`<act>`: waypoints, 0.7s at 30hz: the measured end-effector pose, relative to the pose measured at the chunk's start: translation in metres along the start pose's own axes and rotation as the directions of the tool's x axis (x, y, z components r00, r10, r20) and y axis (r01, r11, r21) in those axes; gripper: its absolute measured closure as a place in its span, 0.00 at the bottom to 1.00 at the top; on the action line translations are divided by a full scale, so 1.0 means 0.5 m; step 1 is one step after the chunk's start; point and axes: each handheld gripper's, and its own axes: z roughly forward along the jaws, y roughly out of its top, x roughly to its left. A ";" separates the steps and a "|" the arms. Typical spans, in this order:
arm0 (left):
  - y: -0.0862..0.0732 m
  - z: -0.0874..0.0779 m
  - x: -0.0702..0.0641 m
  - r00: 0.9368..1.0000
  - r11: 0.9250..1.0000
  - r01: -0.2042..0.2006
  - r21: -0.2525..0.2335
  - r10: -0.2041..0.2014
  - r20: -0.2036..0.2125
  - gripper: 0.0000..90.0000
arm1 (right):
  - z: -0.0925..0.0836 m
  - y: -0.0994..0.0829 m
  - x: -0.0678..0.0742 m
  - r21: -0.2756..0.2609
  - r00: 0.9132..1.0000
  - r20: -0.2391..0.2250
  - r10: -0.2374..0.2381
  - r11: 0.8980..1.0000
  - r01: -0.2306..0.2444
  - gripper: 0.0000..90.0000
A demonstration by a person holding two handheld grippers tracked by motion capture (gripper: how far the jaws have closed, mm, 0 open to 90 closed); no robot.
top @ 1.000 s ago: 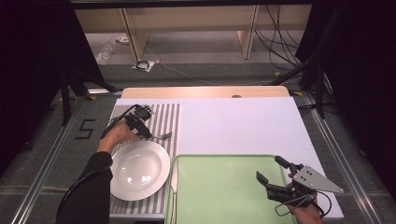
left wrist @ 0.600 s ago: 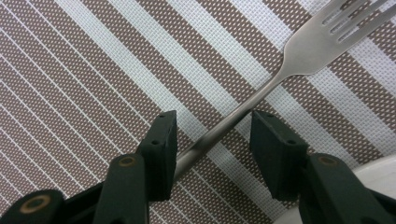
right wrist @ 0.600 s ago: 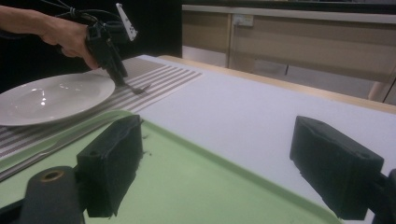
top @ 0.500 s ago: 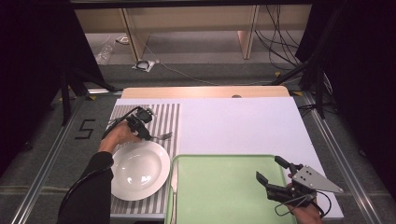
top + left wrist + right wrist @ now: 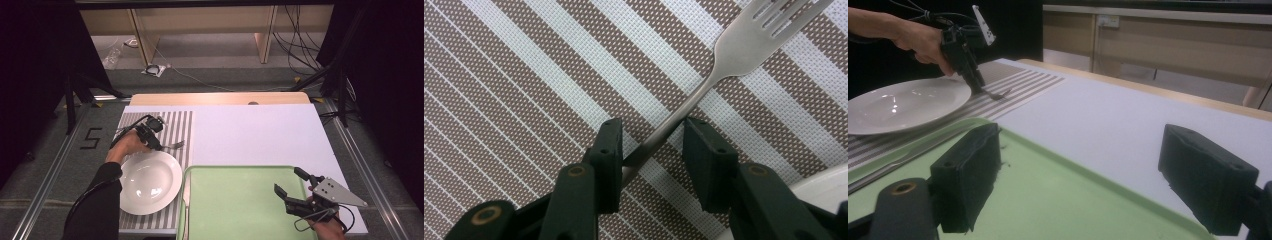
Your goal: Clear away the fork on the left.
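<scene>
The fork (image 5: 704, 90) lies flat on the striped placemat (image 5: 180, 122), just past the white plate (image 5: 150, 182); in the left gripper view its tines point to 1 o'clock. The left gripper (image 5: 651, 145) points straight down, its jaws straddling the handle; they have just been closing, one pad touching, the other apart. The right gripper (image 5: 290, 182) hovers spread wide over the green tray (image 5: 235, 210). White tabletop (image 5: 260, 135) lies bare toward 3 o'clock.

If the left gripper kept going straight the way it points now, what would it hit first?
The left gripper points down at the striped placemat, its jaws just closing, straddling the fork handle. It would likely meet that handle first, then the mat, though depth is unclear.
</scene>
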 end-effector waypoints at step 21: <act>-0.001 -0.001 0.005 0.998 1.000 0.006 0.007 -0.006 0.059 0.85 | -0.002 0.000 0.000 -0.006 1.000 0.001 -0.001 1.000 0.001 0.20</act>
